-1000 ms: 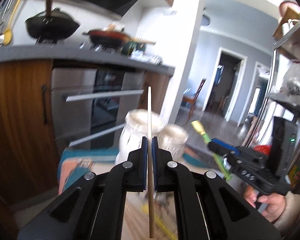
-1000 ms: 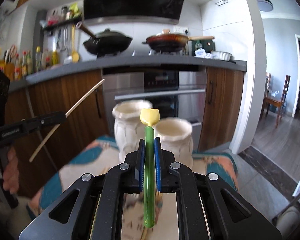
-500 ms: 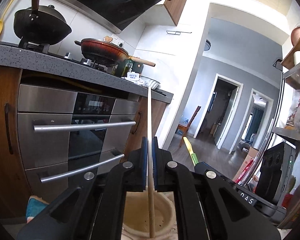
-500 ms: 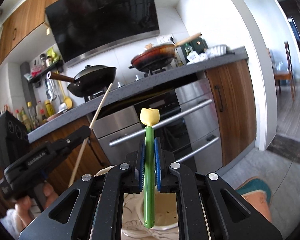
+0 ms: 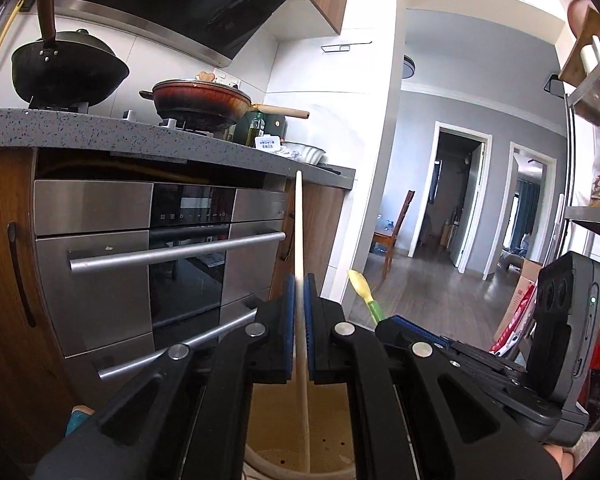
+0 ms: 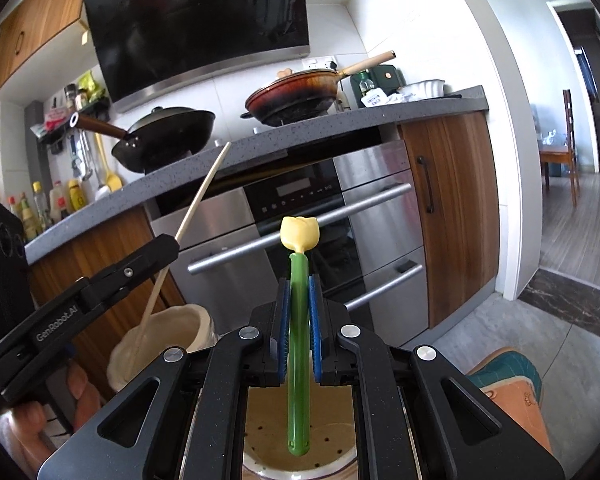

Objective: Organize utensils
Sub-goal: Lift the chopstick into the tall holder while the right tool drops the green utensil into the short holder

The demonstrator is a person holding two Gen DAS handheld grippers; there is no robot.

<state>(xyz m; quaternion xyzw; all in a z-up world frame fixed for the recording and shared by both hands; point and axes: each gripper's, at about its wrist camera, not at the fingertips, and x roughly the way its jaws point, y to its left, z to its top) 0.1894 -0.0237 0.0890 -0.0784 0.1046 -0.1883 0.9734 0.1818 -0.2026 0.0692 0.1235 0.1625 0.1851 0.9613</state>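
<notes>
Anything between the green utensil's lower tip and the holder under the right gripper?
Nothing: in the right wrist view the green utensil, clamped in the right gripper, hangs over the open cream holder, only bare perforated interior below its tip.

The way ahead is blocked by the oven front [image 6: 340, 216] and countertop edge [image 5: 140, 136], while open floor [image 6: 560, 320] is left rightward toward the doorway.
</notes>
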